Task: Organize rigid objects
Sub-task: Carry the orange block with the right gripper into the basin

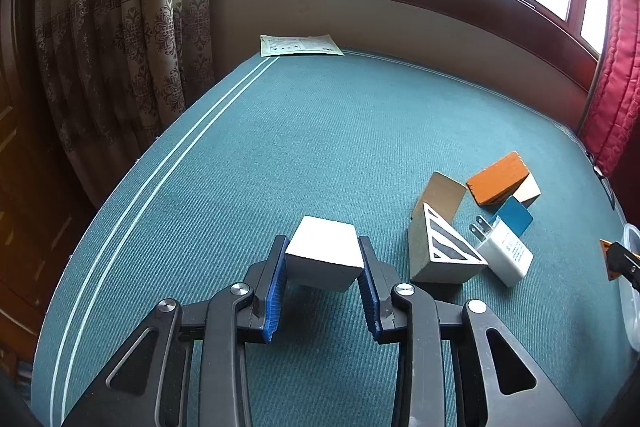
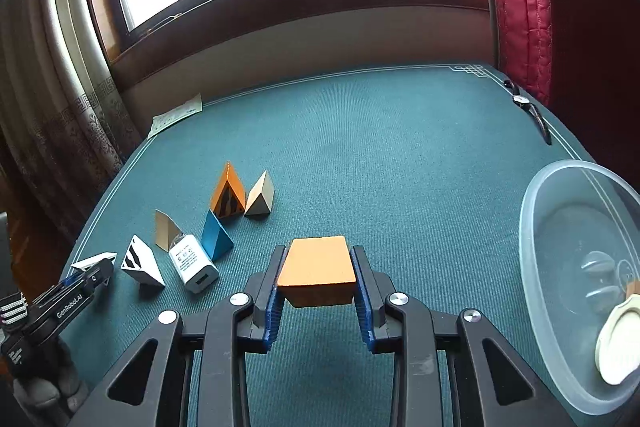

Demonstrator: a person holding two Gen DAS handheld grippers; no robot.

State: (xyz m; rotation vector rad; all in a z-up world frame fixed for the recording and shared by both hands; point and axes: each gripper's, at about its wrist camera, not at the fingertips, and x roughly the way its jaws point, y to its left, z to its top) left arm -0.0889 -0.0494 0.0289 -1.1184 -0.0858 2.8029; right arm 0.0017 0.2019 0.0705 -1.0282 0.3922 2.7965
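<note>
My left gripper (image 1: pixel 323 259) is shut on a white block (image 1: pixel 324 251), held just above the green table cloth (image 1: pixel 300 131). My right gripper (image 2: pixel 317 277) is shut on an orange block (image 2: pixel 317 265), also lifted off the cloth. To the right of the left gripper lie a white wedge with black stripes (image 1: pixel 444 251), a white charger plug (image 1: pixel 502 251), a blue wedge (image 1: pixel 516 215), an orange wedge (image 1: pixel 498 179) and tan wedges. The same pile shows at the left in the right wrist view, with the charger (image 2: pixel 192 263) and the striped orange wedge (image 2: pixel 228 195).
A clear plastic bowl (image 2: pixel 560 359) stands at the right with a small round item inside. A paper sheet (image 1: pixel 298 45) lies at the table's far edge. A watch (image 2: pixel 528 111) lies at the far right edge. Curtains hang left and right, a window sill behind.
</note>
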